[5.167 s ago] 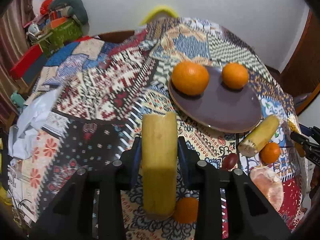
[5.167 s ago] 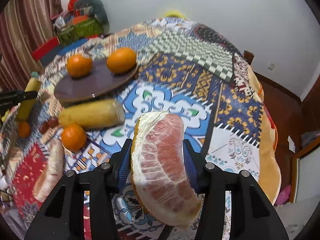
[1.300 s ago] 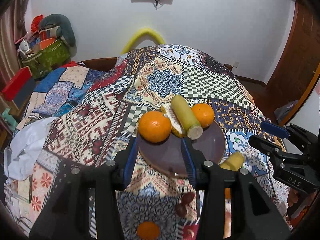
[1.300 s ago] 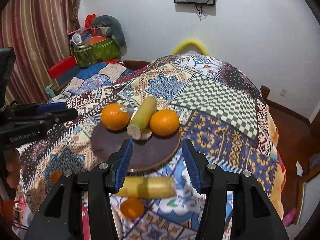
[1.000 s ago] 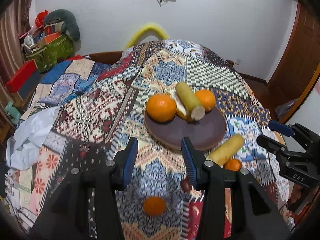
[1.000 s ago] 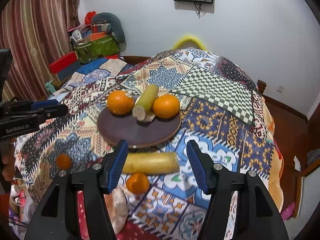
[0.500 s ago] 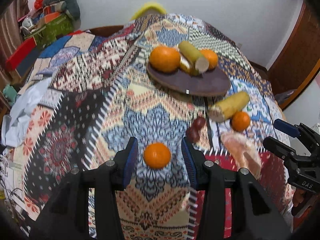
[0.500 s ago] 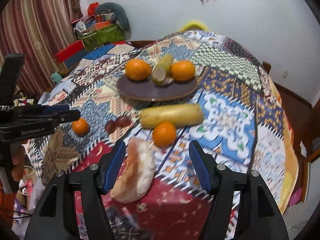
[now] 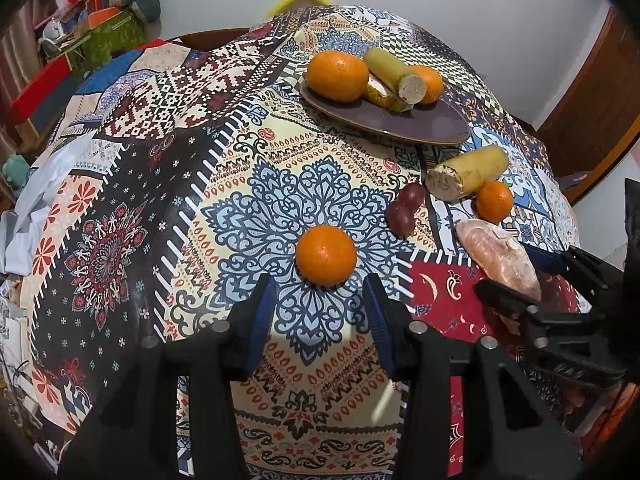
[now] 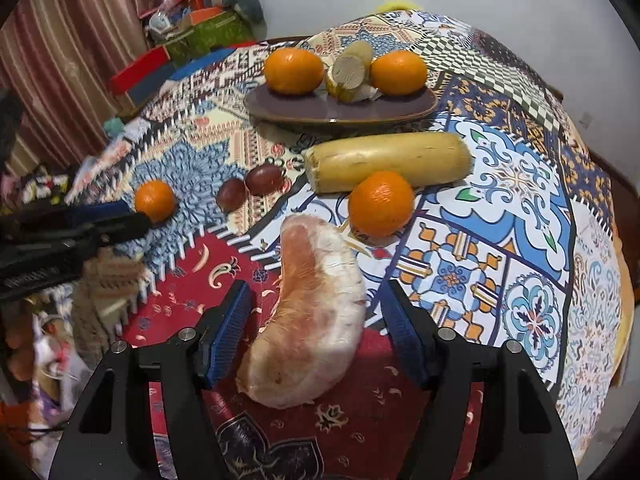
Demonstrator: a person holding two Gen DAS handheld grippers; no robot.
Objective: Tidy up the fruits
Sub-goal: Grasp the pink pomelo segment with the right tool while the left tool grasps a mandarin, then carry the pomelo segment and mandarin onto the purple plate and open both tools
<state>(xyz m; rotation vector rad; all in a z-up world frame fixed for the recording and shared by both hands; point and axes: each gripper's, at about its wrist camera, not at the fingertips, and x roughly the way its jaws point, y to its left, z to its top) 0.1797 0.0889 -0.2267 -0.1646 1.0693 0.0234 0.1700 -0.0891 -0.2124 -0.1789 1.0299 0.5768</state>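
A dark plate at the far side holds two oranges, a yellow sugarcane piece and a pomelo wedge. My left gripper is open just short of a small orange on the patterned cloth. My right gripper is open with a peeled pomelo segment lying between its jaws on the cloth, untouched. Another sugarcane piece, a second small orange and two dark red fruits lie between gripper and plate.
The table is covered by a patchwork cloth that falls away at the edges. Boxes and bags are stacked at the back left by a curtain. A wooden door stands at the right.
Both grippers have dropped lower and closer to the table. The left has closed in on the small orange; the right now straddles the pomelo segment.
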